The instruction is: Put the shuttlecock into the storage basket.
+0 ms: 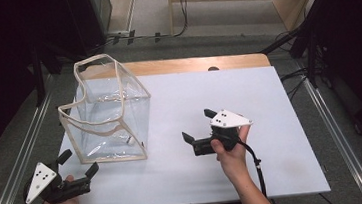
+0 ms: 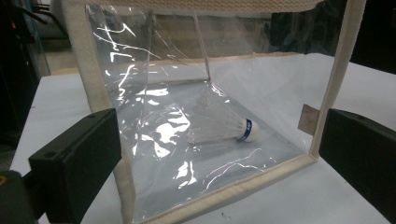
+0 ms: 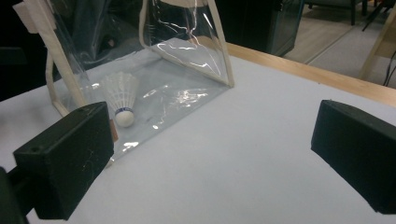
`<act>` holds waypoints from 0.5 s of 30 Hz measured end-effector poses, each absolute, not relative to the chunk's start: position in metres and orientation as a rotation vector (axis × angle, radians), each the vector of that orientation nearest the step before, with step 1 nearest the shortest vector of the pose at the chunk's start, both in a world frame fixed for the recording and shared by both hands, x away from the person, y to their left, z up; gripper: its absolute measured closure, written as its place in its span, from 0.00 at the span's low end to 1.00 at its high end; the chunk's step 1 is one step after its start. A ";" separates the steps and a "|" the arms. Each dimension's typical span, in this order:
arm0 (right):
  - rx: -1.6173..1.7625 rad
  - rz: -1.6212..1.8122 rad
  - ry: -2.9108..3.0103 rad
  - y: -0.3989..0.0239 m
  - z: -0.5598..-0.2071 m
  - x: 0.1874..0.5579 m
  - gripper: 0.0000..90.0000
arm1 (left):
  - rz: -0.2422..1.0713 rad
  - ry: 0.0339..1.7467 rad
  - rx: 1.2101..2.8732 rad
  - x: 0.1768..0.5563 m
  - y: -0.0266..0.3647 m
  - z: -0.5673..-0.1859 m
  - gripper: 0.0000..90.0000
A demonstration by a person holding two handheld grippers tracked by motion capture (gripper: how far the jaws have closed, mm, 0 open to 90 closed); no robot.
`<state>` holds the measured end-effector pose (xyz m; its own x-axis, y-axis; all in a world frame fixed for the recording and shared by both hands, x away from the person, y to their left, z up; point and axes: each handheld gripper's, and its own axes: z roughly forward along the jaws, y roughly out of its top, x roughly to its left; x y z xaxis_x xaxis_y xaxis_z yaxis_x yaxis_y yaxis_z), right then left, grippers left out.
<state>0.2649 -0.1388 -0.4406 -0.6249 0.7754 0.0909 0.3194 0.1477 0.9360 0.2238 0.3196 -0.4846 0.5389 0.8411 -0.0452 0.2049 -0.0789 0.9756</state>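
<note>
Left hand-held gripper (image 1: 78, 163) gaping wide, empty, nearing clear plastic cream-trimmed bag (image 1: 108, 111); right hand-held gripper (image 1: 199, 125) equally open, idling. Advice: pinching trim, not film; white shuttlecock (image 2: 224, 130) lying inside.

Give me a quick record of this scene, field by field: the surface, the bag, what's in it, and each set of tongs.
surface: white table top with a wooden edge at the far side
bag: clear plastic bag with cream trim, standing upright, top open
contents: white shuttlecock with a blue band, lying on its side on the bag's floor
left tongs: open, holding nothing, near the bag's front corner
right tongs: open, holding nothing, over bare table to the bag's right
</note>
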 end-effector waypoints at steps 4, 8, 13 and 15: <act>1.072 1.468 2.007 -0.149 -0.446 0.261 0.00 | 0.673 0.911 1.598 0.224 0.319 -0.485 0.00; 1.095 1.458 1.990 -0.159 -0.450 0.257 0.00 | 0.674 0.911 1.599 0.224 0.320 -0.485 0.00; 1.112 1.445 1.971 -0.173 -0.453 0.252 0.00 | 0.674 0.912 1.602 0.224 0.319 -0.485 0.00; 1.118 1.438 1.963 -0.178 -0.455 0.250 0.00 | 0.675 0.911 1.602 0.224 0.319 -0.485 0.00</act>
